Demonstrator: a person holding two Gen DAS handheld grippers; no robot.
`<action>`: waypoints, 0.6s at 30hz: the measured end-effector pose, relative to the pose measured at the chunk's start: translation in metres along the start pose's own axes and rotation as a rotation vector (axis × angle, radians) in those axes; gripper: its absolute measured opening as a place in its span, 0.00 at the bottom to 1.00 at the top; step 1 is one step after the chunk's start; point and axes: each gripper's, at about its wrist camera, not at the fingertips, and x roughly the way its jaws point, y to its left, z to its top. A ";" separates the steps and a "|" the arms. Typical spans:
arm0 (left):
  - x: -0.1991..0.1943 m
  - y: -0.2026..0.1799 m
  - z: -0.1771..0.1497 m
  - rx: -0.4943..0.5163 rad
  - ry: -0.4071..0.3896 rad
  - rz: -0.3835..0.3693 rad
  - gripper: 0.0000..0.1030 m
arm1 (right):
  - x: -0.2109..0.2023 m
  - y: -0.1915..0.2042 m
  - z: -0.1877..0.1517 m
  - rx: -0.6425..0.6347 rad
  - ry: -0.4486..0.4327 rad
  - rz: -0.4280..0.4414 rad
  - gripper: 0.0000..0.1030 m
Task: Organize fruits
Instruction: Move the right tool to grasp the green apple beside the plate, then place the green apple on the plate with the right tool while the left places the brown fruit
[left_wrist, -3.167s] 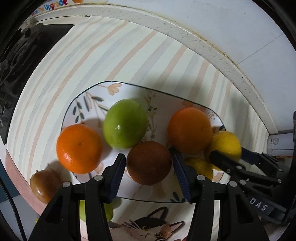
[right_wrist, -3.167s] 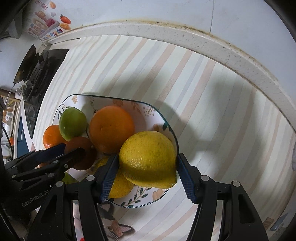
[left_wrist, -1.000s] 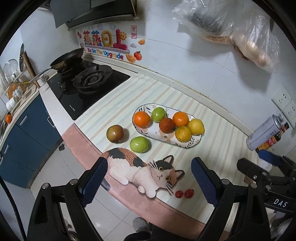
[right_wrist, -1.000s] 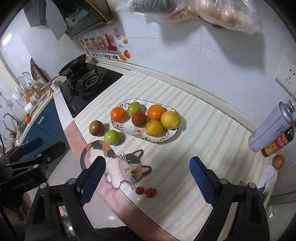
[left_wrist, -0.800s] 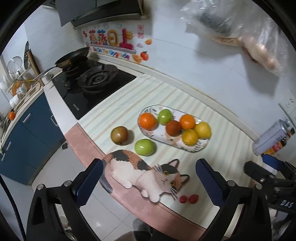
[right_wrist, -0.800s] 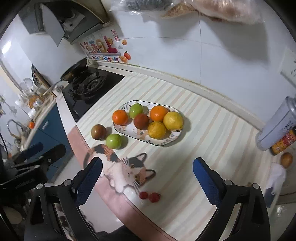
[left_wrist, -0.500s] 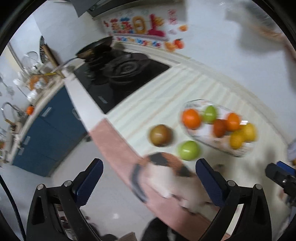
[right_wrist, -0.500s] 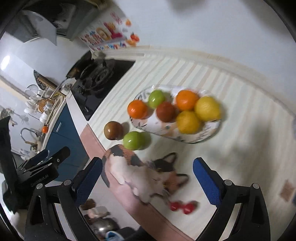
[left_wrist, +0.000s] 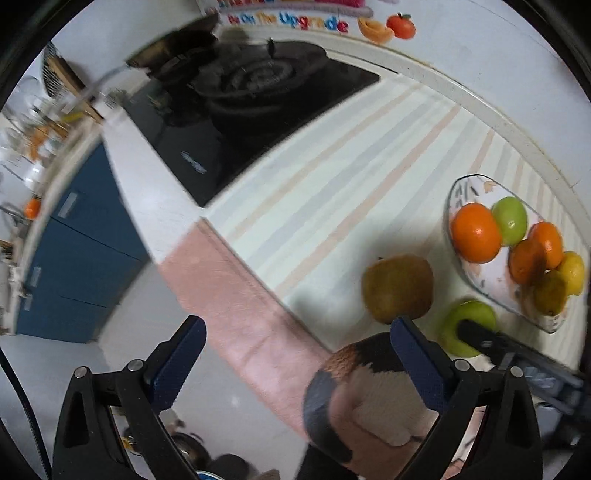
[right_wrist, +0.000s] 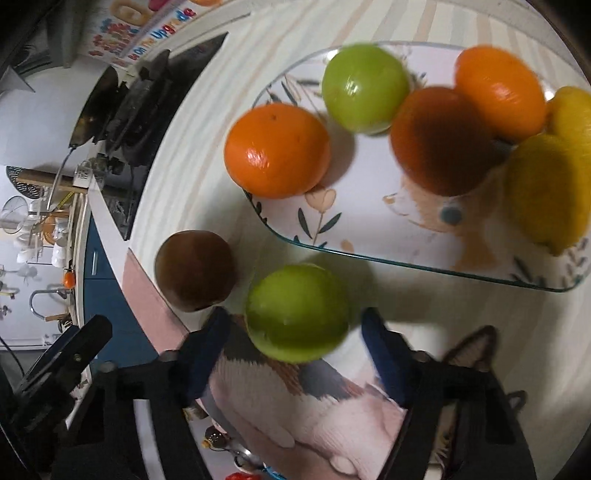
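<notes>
- Bracketing the loose green apple with the right gripper, jaws spread wide on either side, nothing pinched yet, judging by the gaps at both pads.
- Hanging open and empty at 6 o'clock of the left wrist view, the left gripper, aimed past the counter edge toward the floor and blue cabinets.
- Lying under both tools, the cat-shaped mat, with the green apple resting at its far edge.
- Sitting just beside the apple at 10 o'clock in the right wrist view, the brown fruit, likewise off the plate.
- Holding six fruits further out, the floral plate: an orange, a green one, a dark orange one, another orange and two lemons.
- Looking mostly done: six plated, two remaining on the counter, the apple likely next.
- Blurring at 11 o'clock, far off, the black stove.
</notes>
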 end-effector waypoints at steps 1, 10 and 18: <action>0.004 0.000 0.005 -0.003 0.018 -0.036 0.99 | 0.003 0.001 0.000 -0.005 -0.001 -0.001 0.63; 0.036 -0.038 0.033 0.067 0.131 -0.216 0.99 | -0.017 -0.026 -0.030 -0.015 0.025 -0.112 0.63; 0.073 -0.069 0.039 0.145 0.199 -0.215 0.63 | -0.019 -0.025 -0.035 -0.020 0.023 -0.138 0.63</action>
